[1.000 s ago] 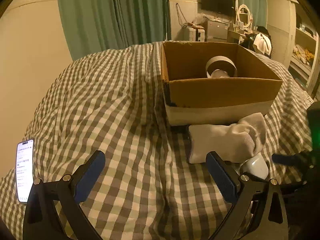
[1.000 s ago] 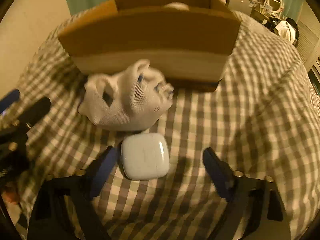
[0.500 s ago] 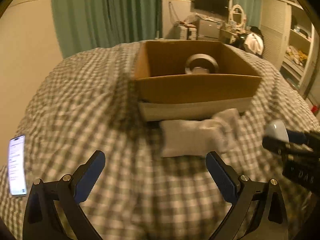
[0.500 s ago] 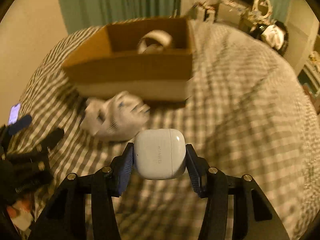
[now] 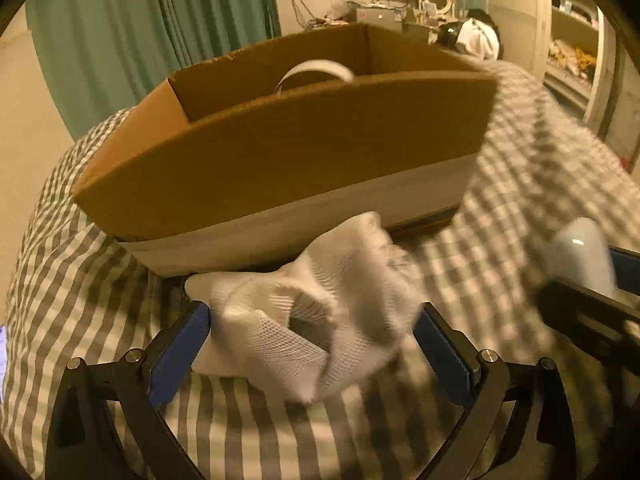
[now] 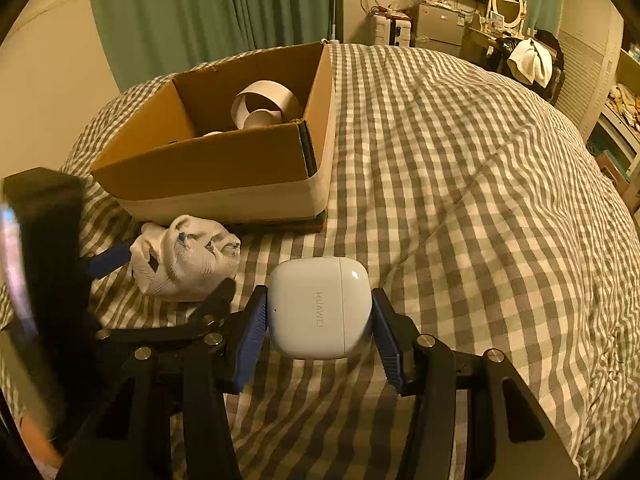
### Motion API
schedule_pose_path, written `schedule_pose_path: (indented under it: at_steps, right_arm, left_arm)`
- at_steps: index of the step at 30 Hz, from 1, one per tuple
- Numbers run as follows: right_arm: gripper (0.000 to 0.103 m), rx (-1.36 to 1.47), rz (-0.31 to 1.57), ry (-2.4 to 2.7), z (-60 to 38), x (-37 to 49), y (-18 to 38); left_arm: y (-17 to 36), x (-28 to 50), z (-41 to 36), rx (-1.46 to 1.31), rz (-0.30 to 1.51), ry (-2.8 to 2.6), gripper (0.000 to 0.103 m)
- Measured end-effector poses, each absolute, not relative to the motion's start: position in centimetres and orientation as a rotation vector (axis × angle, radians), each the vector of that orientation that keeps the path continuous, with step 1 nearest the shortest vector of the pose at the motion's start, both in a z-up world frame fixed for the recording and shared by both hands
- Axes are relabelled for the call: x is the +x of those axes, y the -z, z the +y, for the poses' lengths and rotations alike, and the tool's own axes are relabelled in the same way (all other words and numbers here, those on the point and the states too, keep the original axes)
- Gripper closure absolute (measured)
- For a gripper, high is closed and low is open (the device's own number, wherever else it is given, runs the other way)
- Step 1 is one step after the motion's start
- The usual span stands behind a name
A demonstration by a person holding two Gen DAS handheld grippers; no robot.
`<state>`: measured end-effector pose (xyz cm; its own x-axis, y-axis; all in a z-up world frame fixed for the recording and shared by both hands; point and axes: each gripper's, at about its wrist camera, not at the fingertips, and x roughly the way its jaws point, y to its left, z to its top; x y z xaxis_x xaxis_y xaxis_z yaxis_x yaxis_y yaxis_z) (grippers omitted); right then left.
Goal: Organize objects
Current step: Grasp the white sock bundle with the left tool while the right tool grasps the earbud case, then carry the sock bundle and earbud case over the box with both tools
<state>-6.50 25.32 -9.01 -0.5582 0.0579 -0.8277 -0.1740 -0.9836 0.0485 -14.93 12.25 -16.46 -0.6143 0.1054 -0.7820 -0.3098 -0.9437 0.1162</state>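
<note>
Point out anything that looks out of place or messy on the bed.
The white socks lie crumpled on the checked bedspread, against the cardboard box rather than inside it. A loose paper strip curls untidily in the box.

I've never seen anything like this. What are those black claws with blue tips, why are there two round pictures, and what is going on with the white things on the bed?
There is no robot here: a person holds a two-finger clamp in each hand, with a wide-angle camera on each looking along the fingers. That gives two pictures. In the right clamp's view, the right gripper is shut on a smooth white earbud case, held above the grey-and-white checked bedcover. In the left clamp's view, the left gripper is open, its blue pads either side of a crumpled white mesh sock lying on the cover. Behind stands an open brown cardboard box holding a curled white paper strip.
</note>
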Motion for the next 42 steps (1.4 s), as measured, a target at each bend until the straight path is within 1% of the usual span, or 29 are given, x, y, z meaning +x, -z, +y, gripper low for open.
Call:
schedule_pose_path:
  at_steps: [4,7,10,19,21,30,32,35,42]
  right_arm:
    - [0.053,-1.434,0.190,-2.656,25.1,-6.8,9.4]
    - [0.053,-1.423,0.174,-2.670,24.7,-6.5,9.2]
    - [0.053,-1.388,0.141,-2.680,24.1,-6.0,8.8]
    - [0.053,-1.315,0.097,-2.702,21.9,-3.2,6.2]
    - [0.053,-1.287,0.081,-2.713,21.3,-2.4,5.1]
    - [0.053,-1.169,0.013,-2.760,19.1,0.7,0.4]
    - [0.053,-1.137,0.003,-2.775,18.7,1.4,-0.6]
    - [0.053,-1.083,-0.024,-2.806,17.9,2.7,-2.4]
    - [0.053,-1.023,-0.069,-2.854,17.3,3.2,-5.6]
  left_arm:
    - [16.7,-15.3,11.6,-1.234,0.274,-2.589,0.010]
    - [16.2,-14.5,11.1,-1.217,0.266,-2.575,0.016]
    - [15.0,-13.0,10.3,-1.188,0.276,-2.586,0.018]
    - [10.9,-8.9,6.5,-1.146,0.235,-2.628,0.019]
    - [9.8,-8.4,6.2,-1.112,0.258,-2.646,0.019]
    - [5.1,-4.8,3.6,-0.998,0.176,-2.690,0.019]
    - [4.2,-4.3,3.4,-0.985,0.168,-2.704,0.019]
    - [2.6,-3.6,3.3,-0.976,0.203,-2.742,0.019]
    - [-1.0,-2.5,3.5,-0.851,0.194,-2.744,0.019]
